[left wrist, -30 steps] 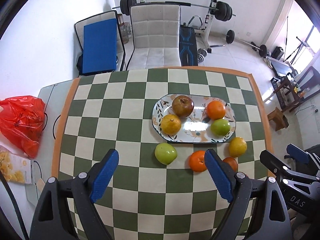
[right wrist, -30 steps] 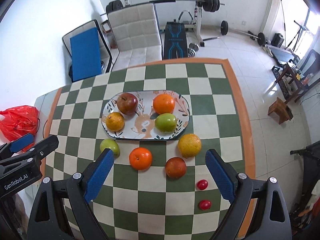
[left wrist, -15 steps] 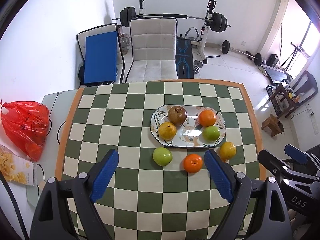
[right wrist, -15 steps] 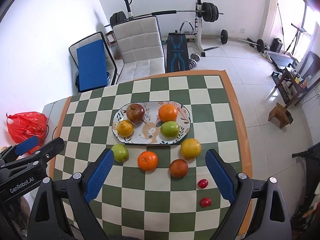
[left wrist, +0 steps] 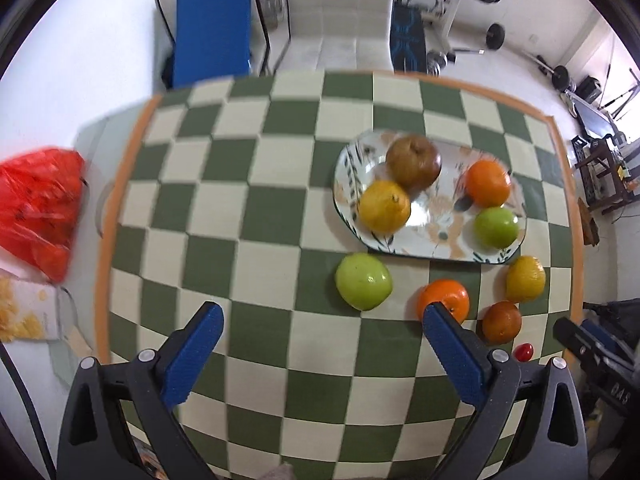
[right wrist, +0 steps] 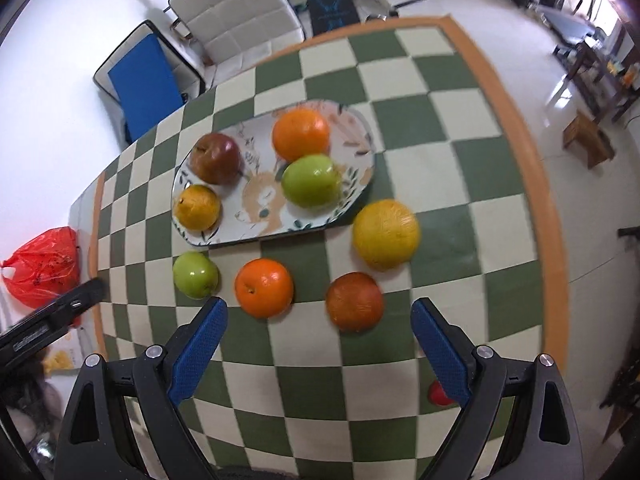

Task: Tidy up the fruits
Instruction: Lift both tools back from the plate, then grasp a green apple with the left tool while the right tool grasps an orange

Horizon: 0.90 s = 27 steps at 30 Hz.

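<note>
Both tongs hover above the checkered table (right wrist: 452, 184), nothing in them. Right gripper (right wrist: 318, 322) is wide open; dark orange (right wrist: 354, 301) and bright orange (right wrist: 264, 288) lie just in front, between its blue fingers (right wrist: 196, 354). Green apple (right wrist: 195, 275) is just beyond the left finger tip, yellow citrus (right wrist: 386, 234) further ahead, near the plate (right wrist: 362, 130), which holds 4 fruits. Left gripper (left wrist: 318, 334) is also wide open; the green apple (left wrist: 363, 286) lies ahead betw. its fingers, twd. the right one.
</note>
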{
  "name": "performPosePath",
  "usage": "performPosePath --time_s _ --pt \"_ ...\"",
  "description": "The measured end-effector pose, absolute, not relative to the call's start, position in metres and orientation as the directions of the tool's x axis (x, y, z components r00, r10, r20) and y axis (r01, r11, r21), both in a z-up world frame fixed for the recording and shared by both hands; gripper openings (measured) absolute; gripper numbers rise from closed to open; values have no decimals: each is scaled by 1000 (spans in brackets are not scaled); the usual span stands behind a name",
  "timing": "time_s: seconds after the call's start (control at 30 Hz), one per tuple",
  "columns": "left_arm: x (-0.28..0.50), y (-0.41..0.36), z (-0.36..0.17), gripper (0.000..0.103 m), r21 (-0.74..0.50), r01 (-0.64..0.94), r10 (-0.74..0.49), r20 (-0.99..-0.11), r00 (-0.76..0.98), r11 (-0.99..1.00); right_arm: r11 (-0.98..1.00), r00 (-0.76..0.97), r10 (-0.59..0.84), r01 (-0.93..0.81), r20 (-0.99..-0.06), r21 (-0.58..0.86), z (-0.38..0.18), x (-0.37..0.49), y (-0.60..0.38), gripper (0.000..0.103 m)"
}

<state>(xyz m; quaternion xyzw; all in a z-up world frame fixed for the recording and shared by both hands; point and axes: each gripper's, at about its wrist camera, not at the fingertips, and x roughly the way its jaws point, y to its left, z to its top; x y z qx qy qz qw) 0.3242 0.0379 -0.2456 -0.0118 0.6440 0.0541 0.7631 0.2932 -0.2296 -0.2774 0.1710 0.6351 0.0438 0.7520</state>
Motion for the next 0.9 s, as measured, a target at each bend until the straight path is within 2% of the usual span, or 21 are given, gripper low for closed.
performPosePath --time_s 0.03,0.1,0.13,0.17,0.23,0.37,0.43,0.47,0.7,0.9 --pt "330 39 -261 102 22 -111 36 -991 130 994 933 177 297 154 -938 325 -286 295 -227 94" --pt "340 42 -290 102 -55 -154 -47 -997 54 986 932 157 310 144 -938 333 -301 299 -220 83" --pt "345 43 -306 102 -80 -179 -79 -997 13 980 932 155 311 141 -938 332 -304 301 -218 81" --pt "349 42 -317 101 -103 -194 -108 -994 -14 975 933 149 314 136 -938 334 -309 303 -215 81" --pt "357 42 -341 94 -122 -224 -140 -988 -66 967 934 140 314 130 -939 332 -315 308 -210 79" --pt "368 40 -369 89 -168 -275 -202 -974 -100 947 944 126 306 85 -944 318 -318 319 -196 79" --pt "371 38 -375 59 -160 -278 -194 -976 -100 947 948 116 303 66 -946 312 -319 324 -189 79" --pt "371 38 -377 56 -146 -269 -178 -979 -96 952 948 112 306 58 -946 313 -319 326 -186 79" --pt "336 37 -371 55 -73 -185 -93 -991 -101 980 955 24 296 -27 -955 295 -342 342 -147 79" --pt "296 50 -369 55 -114 -225 -138 -986 -95 968 958 -56 271 -86 -961 275 -380 350 -117 79"
